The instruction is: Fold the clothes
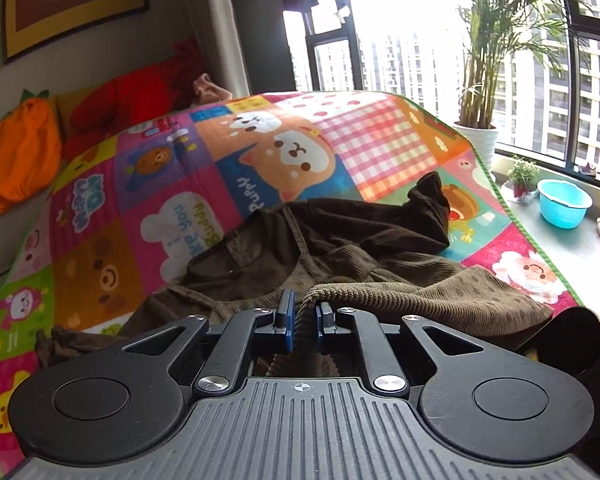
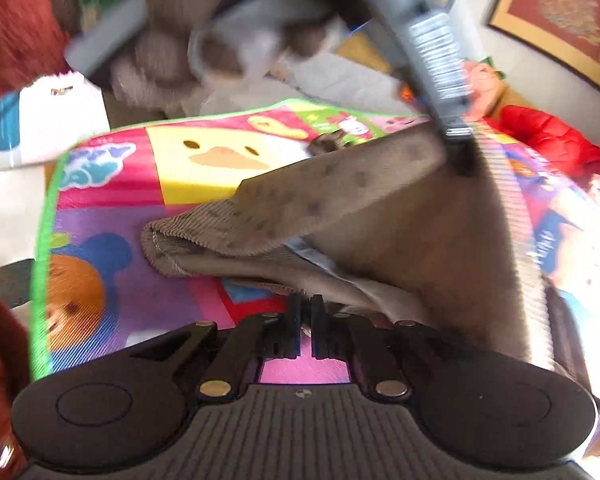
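Corduroy, brown and ribbed, made up the garment (image 1: 340, 240) being folded; it lay across the near half of the cartoon play mat (image 1: 148, 184), its neckline toward the mat's middle and one dark sleeve kicked up toward the mat's far right edge.

Slippage looked like the chief risk. The left gripper (image 1: 305, 322) had only a bunched ridge of hem between its blue pads (image 1: 288, 320), so a quick lift or a pull against the cloth's own weight could have drawn the ridge out. If the two grips travelled at unequal speed or height, the fold would probably have landed skewed, and the loose sleeve could have tucked under and left a lump. The right wrist view was smeared with motion, which suggested speed; a fast swing over the mat's edge might also have dragged the mat itself.

The left gripper's jaws stood nearly closed, a narrow gap between them filled by the pinched corduroy, which rose in a fold just above the fingertips. The right gripper (image 2: 305, 326) had its jaws drawn close together too, and a thin edge of the garment's paler underside appeared to sit between them, near the mat's green-bordered corner; the blur made that hold a judgement, not a certainty. In that view the left gripper's body reached down onto the raised cloth above the mat.
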`<state>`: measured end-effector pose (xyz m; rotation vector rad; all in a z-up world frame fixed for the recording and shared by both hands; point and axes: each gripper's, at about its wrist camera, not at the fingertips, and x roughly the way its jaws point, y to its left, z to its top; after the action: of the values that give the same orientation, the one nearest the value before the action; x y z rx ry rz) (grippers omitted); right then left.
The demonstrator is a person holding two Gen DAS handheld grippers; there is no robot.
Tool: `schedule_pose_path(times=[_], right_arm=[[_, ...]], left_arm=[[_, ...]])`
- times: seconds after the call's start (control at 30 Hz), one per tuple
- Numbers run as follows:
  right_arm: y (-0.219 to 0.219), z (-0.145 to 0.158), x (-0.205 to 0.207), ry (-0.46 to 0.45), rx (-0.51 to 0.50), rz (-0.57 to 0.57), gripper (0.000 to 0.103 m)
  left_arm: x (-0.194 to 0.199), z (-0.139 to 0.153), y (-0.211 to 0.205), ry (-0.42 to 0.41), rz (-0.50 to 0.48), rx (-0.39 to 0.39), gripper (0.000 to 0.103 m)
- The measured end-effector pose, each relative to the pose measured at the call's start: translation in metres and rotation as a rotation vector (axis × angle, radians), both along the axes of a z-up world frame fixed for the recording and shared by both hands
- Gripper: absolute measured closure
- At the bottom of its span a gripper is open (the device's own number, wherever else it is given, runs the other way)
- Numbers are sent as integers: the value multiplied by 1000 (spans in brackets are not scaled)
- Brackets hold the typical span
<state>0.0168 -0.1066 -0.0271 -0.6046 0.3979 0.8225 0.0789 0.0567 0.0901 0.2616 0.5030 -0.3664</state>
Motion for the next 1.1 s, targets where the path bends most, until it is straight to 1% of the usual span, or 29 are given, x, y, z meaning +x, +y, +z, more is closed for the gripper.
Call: schedule_pose_path(times=[0.13, 0.2, 0.3, 0.37, 0.43, 0.47, 0.5, 0.53, 0.57, 0.6, 0.63, 0.67, 0.7, 0.73, 0.8, 0.83, 0.9, 1.0, 1.03, 1.1], right_arm=[[-34, 8, -15, 48, -22, -32, 99], [-47, 4, -20, 94, -41, -36, 103], [-66, -2, -28, 155, -39, -38, 103], [-76, -1, -29, 176, -8, -44, 103], [-85, 0, -30, 191, 30, -56, 101], [-92, 2, -29, 192, 51, -68, 97], [-99, 5, -29, 186, 70, -88, 92], [-104, 7, -28, 178, 87, -109, 88], [-110, 9, -27, 159, 92, -134, 76], [-115, 10, -26, 136, 91, -161, 61], [-121, 12, -25, 113, 91, -187, 54], [-126, 11, -24, 78, 65, -217, 46], [-131, 10, -23, 40, 31, -248, 42], [-136, 8, -22, 2, -3, -279, 41], [-144, 0, -19, -39, -64, -333, 34], [-147, -4, -17, -57, -94, -360, 33], [-153, -13, -14, -71, -138, -391, 33], [-153, -28, -9, -154, -199, -447, 33], [-154, -30, -7, -181, -198, -479, 33], [-162, -22, -4, -215, -134, -568, 33]], left_arm=[[-3, 0, -2, 7, -7, 1, 89], [-8, -3, -3, 15, -13, 1, 88], [-20, -11, -4, 41, -34, -13, 85], [-29, -17, -4, 63, -50, -27, 82], [-45, -25, -5, 92, -88, -39, 75], [-54, -32, -6, 109, -105, -36, 71], [-64, -39, -7, 126, -117, -27, 62], [-75, -48, -8, 144, -123, -12, 54], [-83, -55, -8, 159, -126, 2, 50], [-92, -62, -6, 172, -123, 15, 46], [-100, -69, -5, 185, -118, 29, 40], [-105, -74, -2, 191, -95, 42, 36], [-110, -80, 1, 195, -66, 54, 28], [-113, -85, 5, 194, -33, 68, 24], [-115, -92, 13, 188, 34, 98, 21], [-113, -96, 16, 187, 70, 116, 19], [-109, -104, 22, 188, 130, 151, 19], [-102, -110, 29, 188, 180, 193, 17], [-102, -111, 32, 182, 197, 206, 15], [-104, -108, 39, 156, 250, 233, 14]])
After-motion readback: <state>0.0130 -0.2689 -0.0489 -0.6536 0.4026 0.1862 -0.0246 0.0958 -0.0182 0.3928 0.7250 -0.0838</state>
